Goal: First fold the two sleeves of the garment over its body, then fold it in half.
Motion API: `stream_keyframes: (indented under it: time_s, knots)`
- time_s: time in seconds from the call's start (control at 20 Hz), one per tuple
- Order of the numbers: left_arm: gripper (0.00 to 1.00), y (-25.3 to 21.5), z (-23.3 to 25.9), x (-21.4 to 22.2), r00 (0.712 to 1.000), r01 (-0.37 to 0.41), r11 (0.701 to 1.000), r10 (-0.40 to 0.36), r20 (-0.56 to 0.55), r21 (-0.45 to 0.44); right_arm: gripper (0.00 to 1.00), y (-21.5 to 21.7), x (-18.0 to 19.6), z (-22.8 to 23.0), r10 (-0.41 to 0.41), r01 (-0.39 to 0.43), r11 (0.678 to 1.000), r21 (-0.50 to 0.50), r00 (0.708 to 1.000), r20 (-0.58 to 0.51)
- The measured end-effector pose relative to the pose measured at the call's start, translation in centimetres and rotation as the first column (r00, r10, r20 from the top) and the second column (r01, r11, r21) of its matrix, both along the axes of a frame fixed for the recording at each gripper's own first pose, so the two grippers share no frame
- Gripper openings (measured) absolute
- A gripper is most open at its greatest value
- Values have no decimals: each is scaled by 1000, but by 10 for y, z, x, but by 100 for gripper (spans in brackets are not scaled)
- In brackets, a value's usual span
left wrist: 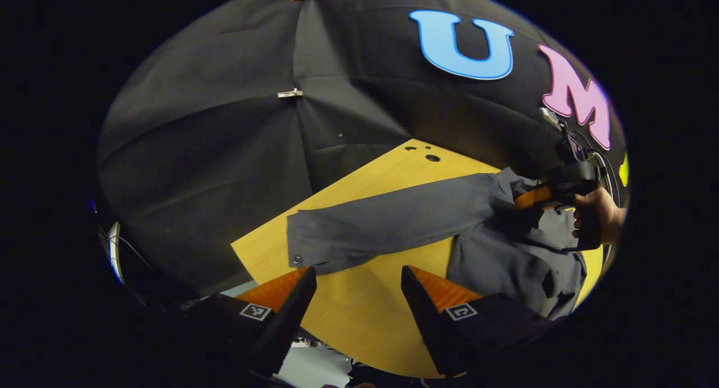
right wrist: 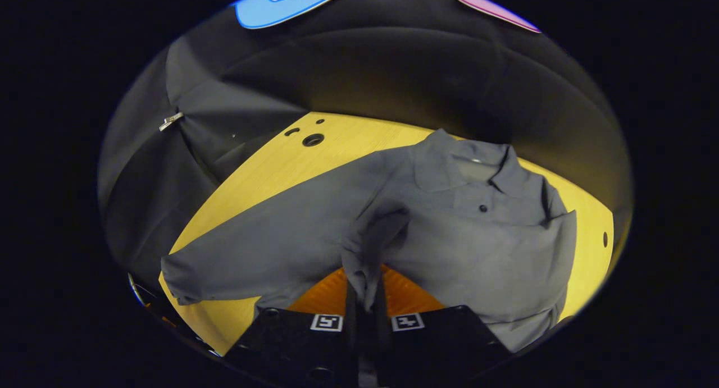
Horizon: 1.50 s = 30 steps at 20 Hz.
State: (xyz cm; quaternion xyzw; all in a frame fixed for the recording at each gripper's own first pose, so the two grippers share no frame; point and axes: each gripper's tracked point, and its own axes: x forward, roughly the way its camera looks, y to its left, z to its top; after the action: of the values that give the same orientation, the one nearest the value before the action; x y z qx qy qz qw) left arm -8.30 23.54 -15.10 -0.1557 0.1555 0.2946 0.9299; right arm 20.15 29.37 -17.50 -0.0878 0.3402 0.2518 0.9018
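Right gripper (right wrist: 365, 298) fingers pinched on a sleeve (right wrist: 373, 236), lifting it over shirt (right wrist: 483, 236); left gripper (left wrist: 356, 298) wide open, empty. 2nd sleeve (left wrist: 382, 222) flat on surface (left wrist: 359, 315), half-fold to come.

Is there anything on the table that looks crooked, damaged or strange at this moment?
Nothing looks damaged or spilled. The grey shirt lies on the yellow table with one long sleeve stretched out flat, not yet folded. The right gripper is shut on a pinched-up fold of cloth, so the fabric bunches there. The left gripper is open above bare tabletop.
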Motion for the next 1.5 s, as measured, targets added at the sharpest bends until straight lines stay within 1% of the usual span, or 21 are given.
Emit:
stream_keyframes:
  time_s: [0.05, 0.1, 0.2, 0.3, 0.35, 0.4, 0.6, 0.7, 0.8, 0.9, 1.15, 1.25, 1.35, 1.45, 1.5]
  knots:
    - [94, 5, 0, -4, 1000, -16, 1000, 16, 6, -13, 11, 7, -3, -5, 7, -7, 1000, 0, 1000, -7]
    - [96, 11, -3, -6, 999, -31, 999, 31, 8, -22, 22, 11, -6, -7, 10, -10, 1000, 2, 1000, -12]
    - [98, 20, -9, -14, 999, -51, 998, 51, 3, -25, 52, 22, -16, -6, 18, -17, 999, 32, 999, -26]
    - [98, 32, -13, -19, 998, -65, 998, 65, -1, -14, 72, 28, -28, 1, 20, -18, 998, 67, 1000, -24]
    - [98, 39, -13, -21, 997, -72, 997, 72, 0, -10, 82, 23, -32, 9, 10, -10, 998, 67, 1000, -8]
    - [98, 44, -14, -23, 997, -79, 997, 79, 3, -6, 99, 18, -34, 13, 1, -2, 998, 67, 1000, 10]
    - [98, 75, -18, -16, 995, -99, 995, 99, 14, -2, 99, -16, -54, 38, -51, 46, 995, 88, 997, 57]
    - [98, 89, -23, -6, 995, -97, 995, 97, 15, -12, 99, -44, -65, 50, -80, 73, 994, 85, 994, 76]
    - [98, 103, -28, 2, 995, -103, 995, 103, 6, 6, 99, -72, -75, 59, -113, 106, 991, 82, 989, 94]
    - [97, 109, -32, 13, 996, -92, 996, 92, 3, 5, 99, -100, -88, 65, -150, 141, 986, 87, 983, 104]
    - [98, 127, -47, 45, 997, -75, 996, 75, -4, -50, 99, -168, -121, 75, -271, 258, 958, 125, 957, 106]
    - [98, 133, -51, 57, 998, -67, 996, 67, -12, -52, 99, -191, -138, 76, -307, 292, 947, 136, 946, 101]
    - [97, 135, -56, 69, 998, -52, 997, 50, -36, -64, 99, -212, -152, 74, -330, 316, 939, 137, 939, 101]
    - [97, 130, -59, 83, 999, -30, 996, 27, -45, -89, 99, -230, -162, 70, -341, 329, 938, 112, 934, 107]
    - [96, 127, -67, 87, 997, -29, 994, 22, -67, -104, 99, -239, -165, 67, -347, 337, 936, 98, 931, 111]
